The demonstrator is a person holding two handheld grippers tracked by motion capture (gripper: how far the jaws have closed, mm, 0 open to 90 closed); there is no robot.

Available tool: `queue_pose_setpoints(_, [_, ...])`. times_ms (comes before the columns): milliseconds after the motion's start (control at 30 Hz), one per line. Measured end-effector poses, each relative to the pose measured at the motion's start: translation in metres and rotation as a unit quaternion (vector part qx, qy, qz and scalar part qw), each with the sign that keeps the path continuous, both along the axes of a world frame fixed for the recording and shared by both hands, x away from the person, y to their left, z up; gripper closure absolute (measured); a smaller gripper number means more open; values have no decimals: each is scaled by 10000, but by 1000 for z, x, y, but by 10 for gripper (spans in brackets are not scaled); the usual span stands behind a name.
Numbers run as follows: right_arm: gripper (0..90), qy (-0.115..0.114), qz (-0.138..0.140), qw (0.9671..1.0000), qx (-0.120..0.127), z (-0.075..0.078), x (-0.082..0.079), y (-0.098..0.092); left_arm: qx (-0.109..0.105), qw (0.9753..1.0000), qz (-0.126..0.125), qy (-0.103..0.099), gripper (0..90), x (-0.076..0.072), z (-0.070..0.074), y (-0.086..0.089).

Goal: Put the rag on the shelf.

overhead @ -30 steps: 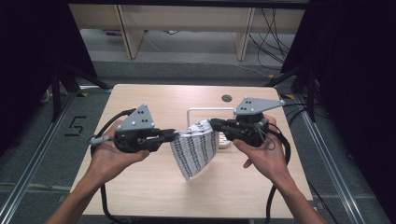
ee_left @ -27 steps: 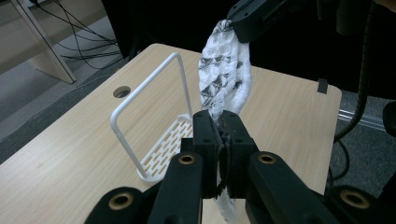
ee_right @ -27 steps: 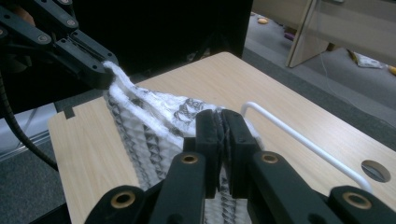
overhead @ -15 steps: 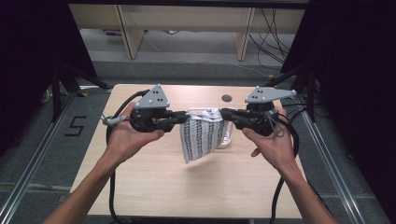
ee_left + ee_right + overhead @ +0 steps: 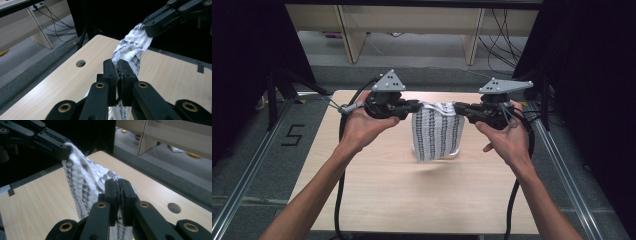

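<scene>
A white cloth with black patterned stripes (image 5: 437, 132) hangs above the wooden table (image 5: 377, 185), stretched between both grippers by its top corners. My left gripper (image 5: 418, 105) is shut on the cloth's upper left corner, and my right gripper (image 5: 456, 107) is shut on its upper right corner. In the left gripper view the cloth (image 5: 131, 48) runs from my own pinched jaws up to the other gripper (image 5: 150, 26). In the right gripper view the cloth (image 5: 86, 178) spans from my jaws to the left gripper (image 5: 63, 151). Its lower edge hangs just over the tabletop.
A round cable hole (image 5: 80, 63) sits near the table's far edge, seen also as the hole (image 5: 174, 208). Wooden furniture legs (image 5: 347, 32) and loose cables (image 5: 502, 35) lie on the floor beyond. Metal rails (image 5: 242, 175) flank the table.
Both grippers have risen and moved toward the far side, spreading apart. The cloth, earlier slanted and bunched, now hangs flat and square between them.
</scene>
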State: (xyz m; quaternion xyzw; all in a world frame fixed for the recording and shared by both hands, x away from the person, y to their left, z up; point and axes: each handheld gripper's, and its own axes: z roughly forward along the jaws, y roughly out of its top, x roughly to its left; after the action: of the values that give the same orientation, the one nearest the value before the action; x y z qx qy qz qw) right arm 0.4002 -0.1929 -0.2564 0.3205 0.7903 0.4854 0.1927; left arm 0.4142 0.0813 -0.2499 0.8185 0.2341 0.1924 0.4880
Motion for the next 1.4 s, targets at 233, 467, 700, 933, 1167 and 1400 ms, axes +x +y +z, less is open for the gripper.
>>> queue_pose_setpoints(233, [867, 59, -150, 9999, -50, 8, 21, 2, -124, 9997, 207, 53, 858, 25, 6, -6])
queue_pose_setpoints(467, [866, 118, -235, 9996, 42, 9, 40, 3, -158, 9993, 344, 62, 857, 43, 7, -8])
queue_pose_setpoints(700, [866, 239, -429, 9986, 187, 7, 62, -1, -335, 9973, 617, 229, 856, 69, 4, -17])
queue_pose_setpoints(933, [865, 317, -605, 9974, 236, 2, 84, 0, -521, 9935, 941, 371, 854, 92, -1, -21])
queue_pose_setpoints(1167, [862, 458, -666, 9963, 302, -4, 101, 0, -623, 9891, 1224, 532, 850, 110, -11, -20])
queue_pose_setpoints(1400, [857, 720, -808, 9935, 344, -22, 121, 4, -620, 9861, 1353, 733, 841, 129, -29, -22])
